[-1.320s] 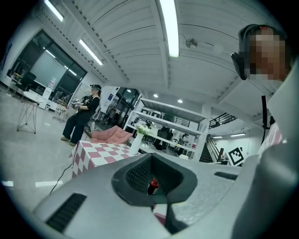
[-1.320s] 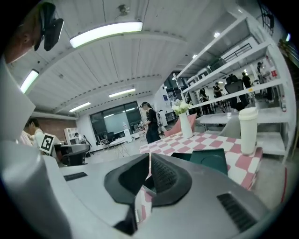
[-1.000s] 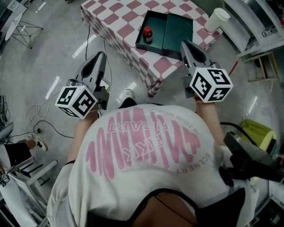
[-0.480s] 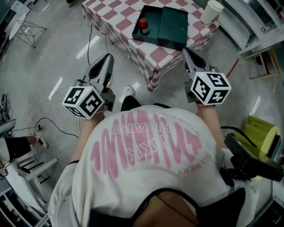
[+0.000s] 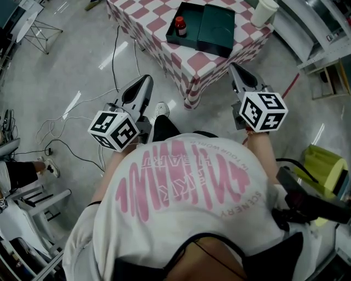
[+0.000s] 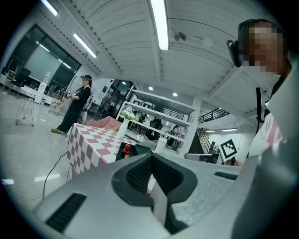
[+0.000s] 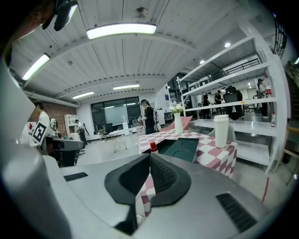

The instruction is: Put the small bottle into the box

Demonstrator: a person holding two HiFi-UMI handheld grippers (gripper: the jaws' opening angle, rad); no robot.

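Note:
The small red-capped bottle (image 5: pixel 179 26) stands upright in the left half of an open dark green box (image 5: pixel 219 26) on the pink-and-white checkered table (image 5: pixel 203 60). Both grippers hang over the floor, short of the table's near corner. My left gripper (image 5: pixel 146 82) is shut and empty; its view shows the bottle (image 6: pixel 126 151) and box (image 6: pixel 141 150) far ahead. My right gripper (image 5: pixel 236 69) is shut and empty too, with the bottle (image 7: pixel 153 146) and box (image 7: pixel 183 148) beyond its closed jaws.
A white cup (image 5: pixel 264 12) stands at the table's right corner, and a vase of flowers (image 7: pixel 178 122) at its far side. Cables (image 5: pixel 118 49) trail over the floor on the left. A yellow-green object (image 5: pixel 321 163) lies at the right. Shelving lines the right wall.
The view has drawn back from the table, which sits higher and farther in the head view. Both grippers have pulled back with it, staying shut and empty.

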